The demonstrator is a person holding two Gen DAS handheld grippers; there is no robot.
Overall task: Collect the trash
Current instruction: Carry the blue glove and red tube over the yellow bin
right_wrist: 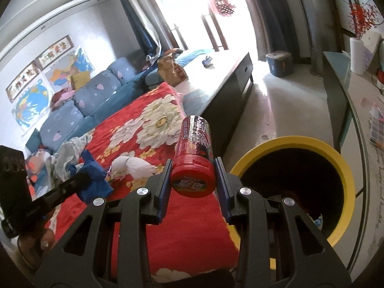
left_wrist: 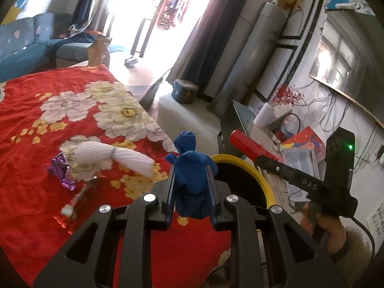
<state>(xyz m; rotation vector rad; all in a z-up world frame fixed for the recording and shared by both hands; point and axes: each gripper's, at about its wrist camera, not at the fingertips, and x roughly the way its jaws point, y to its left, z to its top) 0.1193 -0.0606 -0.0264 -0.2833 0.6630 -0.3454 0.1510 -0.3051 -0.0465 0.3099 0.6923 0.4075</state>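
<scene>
My left gripper [left_wrist: 190, 171] is shut on a crumpled blue glove [left_wrist: 192, 182], held above the red floral blanket [left_wrist: 36, 100] beside the yellow-rimmed bin [left_wrist: 259, 175]. My right gripper [right_wrist: 193, 165] is shut on a red cylindrical container [right_wrist: 194, 160], held left of the bin's rim [right_wrist: 345, 168]. The red container also shows in the left wrist view [left_wrist: 249, 146], and the blue glove in the right wrist view [right_wrist: 93, 180]. A white foam net [left_wrist: 112, 159], a purple foil wrapper [left_wrist: 61, 170] and a shiny wrapper [left_wrist: 76, 199] lie on the blanket.
A dark low table [right_wrist: 230, 76] stands beyond the blanket with a brown paper bag [right_wrist: 171, 69]. A blue sofa [right_wrist: 91, 100] lies left. A glass-topped stand [right_wrist: 345, 76] with a paper roll [right_wrist: 358, 56] is right. A small blue bin [right_wrist: 279, 63] sits on the floor.
</scene>
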